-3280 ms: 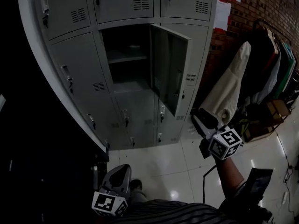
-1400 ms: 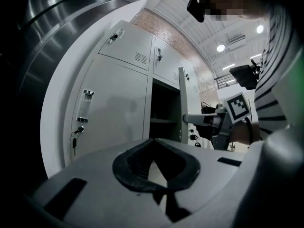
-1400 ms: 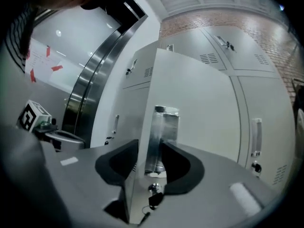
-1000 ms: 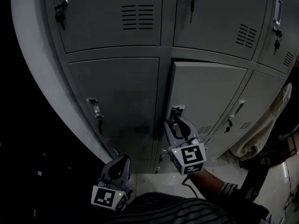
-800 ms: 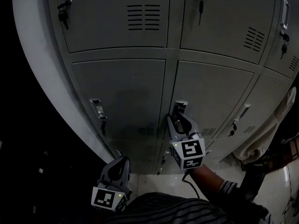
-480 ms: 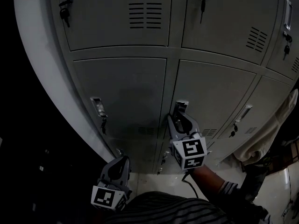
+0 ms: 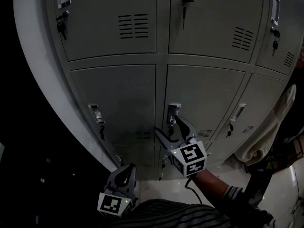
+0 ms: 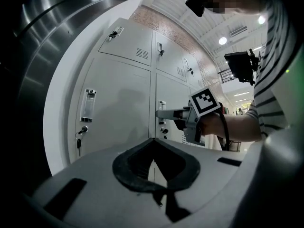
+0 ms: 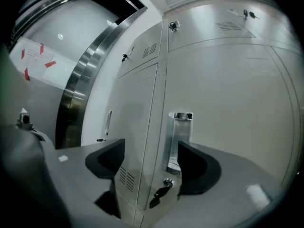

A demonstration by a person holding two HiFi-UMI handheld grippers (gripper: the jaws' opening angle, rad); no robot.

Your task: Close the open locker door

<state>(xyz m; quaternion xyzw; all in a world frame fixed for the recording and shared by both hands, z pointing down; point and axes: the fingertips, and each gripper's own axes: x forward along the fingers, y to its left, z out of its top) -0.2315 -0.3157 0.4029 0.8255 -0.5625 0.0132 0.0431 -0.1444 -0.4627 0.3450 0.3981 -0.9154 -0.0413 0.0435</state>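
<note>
The grey locker door (image 7: 204,96) in the middle column lies flush with its neighbours, shut. Its metal handle (image 7: 173,114) has a key (image 9: 159,194) hanging in the lock below it. My right gripper (image 7: 169,127) is just in front of the handle, its jaws opening wide. In the right gripper view the handle (image 9: 181,132) stands between the spread pads (image 9: 197,167) and nothing presses on it. My left gripper (image 7: 124,175) hangs low by my body, away from the lockers, shut and empty. From the left gripper view the right gripper (image 8: 167,114) points at the door (image 8: 168,91).
More closed locker doors (image 7: 116,99) surround it, several with keys (image 7: 61,26) in their locks. A beige garment (image 7: 270,127) hangs to the right, with dark clutter beneath it. A curved steel column (image 9: 78,99) stands to the left of the lockers. Pale floor tiles (image 7: 156,189) show below.
The door, wide open earlier and slightly ajar a second ago, now lies flush. My right gripper has spread its jaws off the handle and drawn back a little. The left has barely moved.
</note>
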